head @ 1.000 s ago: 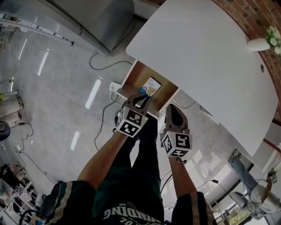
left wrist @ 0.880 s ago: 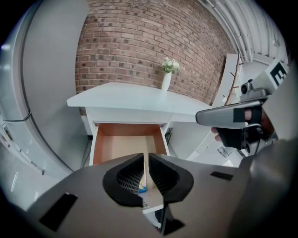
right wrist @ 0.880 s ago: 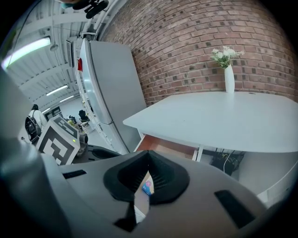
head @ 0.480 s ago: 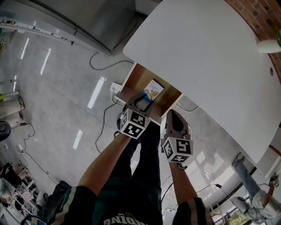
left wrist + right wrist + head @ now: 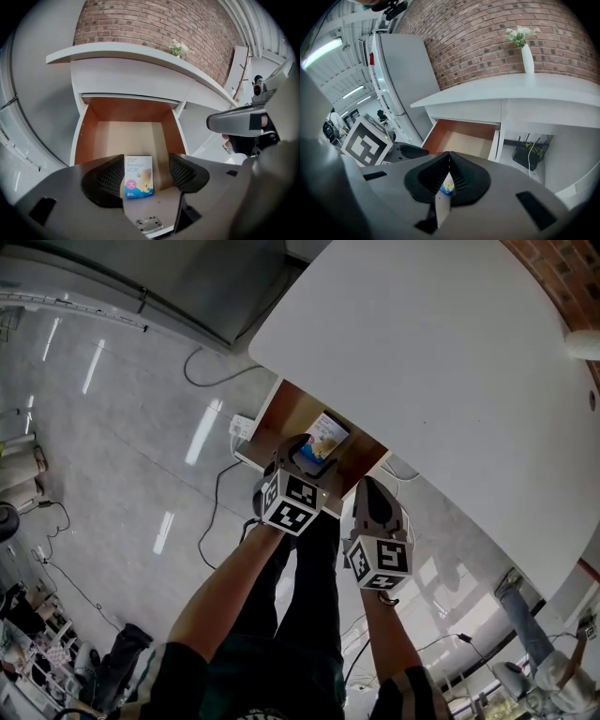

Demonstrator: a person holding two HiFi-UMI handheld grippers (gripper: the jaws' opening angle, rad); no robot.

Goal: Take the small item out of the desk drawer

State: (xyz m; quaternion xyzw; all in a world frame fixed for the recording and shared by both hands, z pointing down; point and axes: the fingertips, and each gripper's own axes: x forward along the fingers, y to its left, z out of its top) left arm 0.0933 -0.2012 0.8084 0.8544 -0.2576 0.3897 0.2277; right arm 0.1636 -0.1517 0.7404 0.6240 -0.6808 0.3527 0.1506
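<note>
The desk drawer [image 5: 281,414] stands pulled out under the white desk [image 5: 450,362]. A small white and blue bandage box [image 5: 326,435] lies flat on its floor. My left gripper [image 5: 307,452] hovers over the drawer's front part. Its jaws are opening, and in the left gripper view the box [image 5: 138,176] shows between the pads [image 5: 105,180] without being pressed. My right gripper [image 5: 373,487] hangs just outside the drawer, to the right. Its jaws [image 5: 449,154] meet at the tips, with a thin white and blue pack [image 5: 444,194] edge-on between them.
A power strip with cables [image 5: 242,425] lies on the floor left of the drawer. A white vase of flowers [image 5: 526,51] stands on the desk by the brick wall. A router [image 5: 529,154] sits under the desk, and a grey cabinet [image 5: 401,79] stands to the left. The person's legs are below the grippers.
My left gripper has moved forward over the drawer and its jaws have spread apart. The right gripper has stayed beside it, still shut.
</note>
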